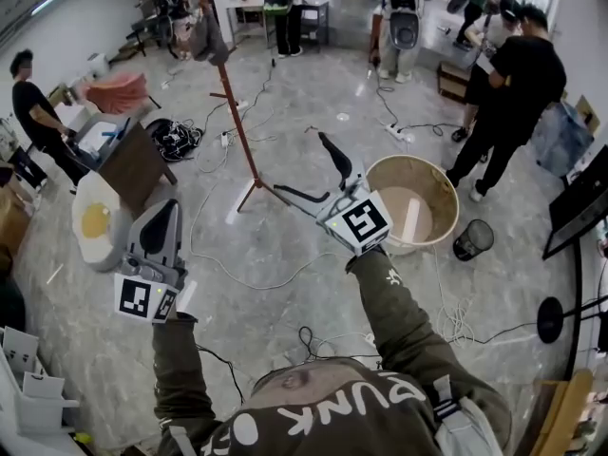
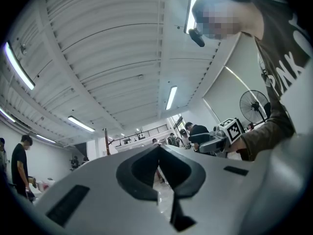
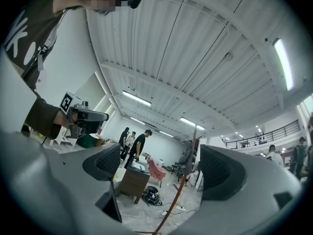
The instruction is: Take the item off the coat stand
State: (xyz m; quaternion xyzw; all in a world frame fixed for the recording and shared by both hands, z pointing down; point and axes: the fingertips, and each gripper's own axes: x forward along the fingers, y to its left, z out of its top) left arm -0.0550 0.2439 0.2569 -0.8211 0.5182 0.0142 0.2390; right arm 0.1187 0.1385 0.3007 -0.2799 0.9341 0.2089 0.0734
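Note:
The coat stand (image 1: 235,112) is a thin red-brown pole on spread feet, standing on the floor ahead of me. A grey item (image 1: 209,38) hangs near its top. My right gripper (image 1: 302,167) is held out just right of the stand's base, well below the item, open with nothing between its fingers. In the right gripper view the pole (image 3: 182,186) and the grey item (image 3: 188,156) show through the gap of the right gripper (image 3: 164,168). My left gripper (image 1: 160,221) is held low at the left, shut and empty; in the left gripper view the left gripper (image 2: 157,163) has its pads together.
A round wooden tub (image 1: 414,203) and a black bin (image 1: 472,239) stand right of the stand. A wooden desk (image 1: 133,161), a fried-egg cushion (image 1: 95,222) and a pink cloth (image 1: 119,91) are at the left. Cables (image 1: 176,139) trail over the floor. Several people stand around.

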